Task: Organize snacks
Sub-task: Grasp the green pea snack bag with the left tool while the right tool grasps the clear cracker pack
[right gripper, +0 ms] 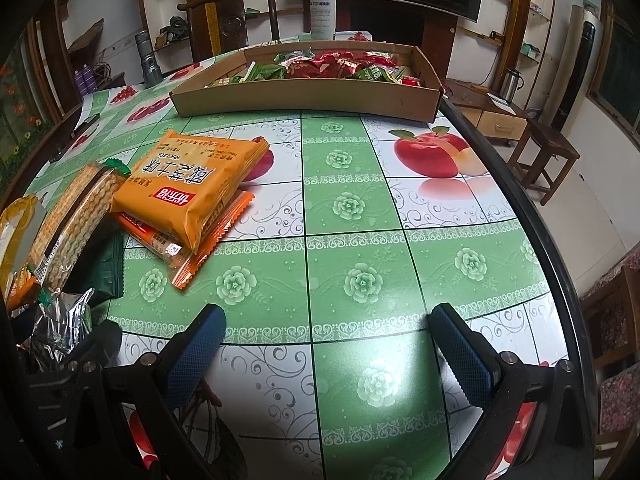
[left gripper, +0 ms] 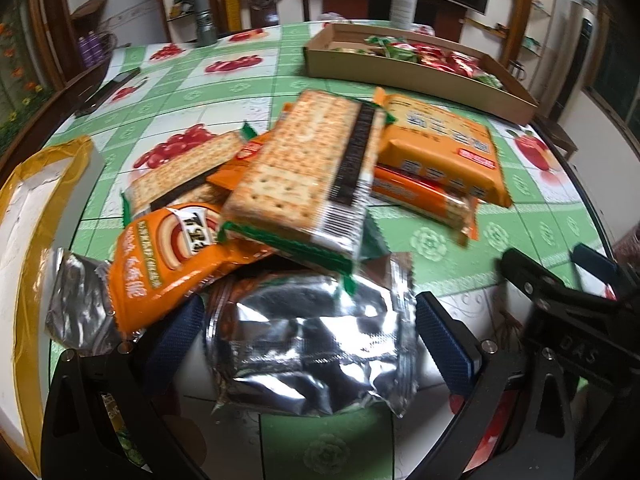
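A heap of snacks lies on the fruit-print tablecloth: a cracker pack [left gripper: 304, 168], an orange biscuit packet [left gripper: 440, 148], a curved orange snack bag [left gripper: 168, 256] and a silver foil packet [left gripper: 308, 340]. My left gripper [left gripper: 310, 308] is open, its blue pads on either side of the foil packet, and the orange bag covers part of the left pad. My right gripper [right gripper: 328, 344] is open over bare tablecloth, to the right of the orange biscuit packet [right gripper: 192, 184] and the cracker pack [right gripper: 76, 216]. A cardboard tray [right gripper: 304, 100] at the back holds red and green snacks.
A white box with yellow tape [left gripper: 24, 240] stands at the left edge. A spray bottle [right gripper: 322, 8] and a metal flashlight [right gripper: 146, 60] stand at the far side. A dark phone [left gripper: 108, 92] lies far left. The table's dark rim [right gripper: 532, 216] runs along the right.
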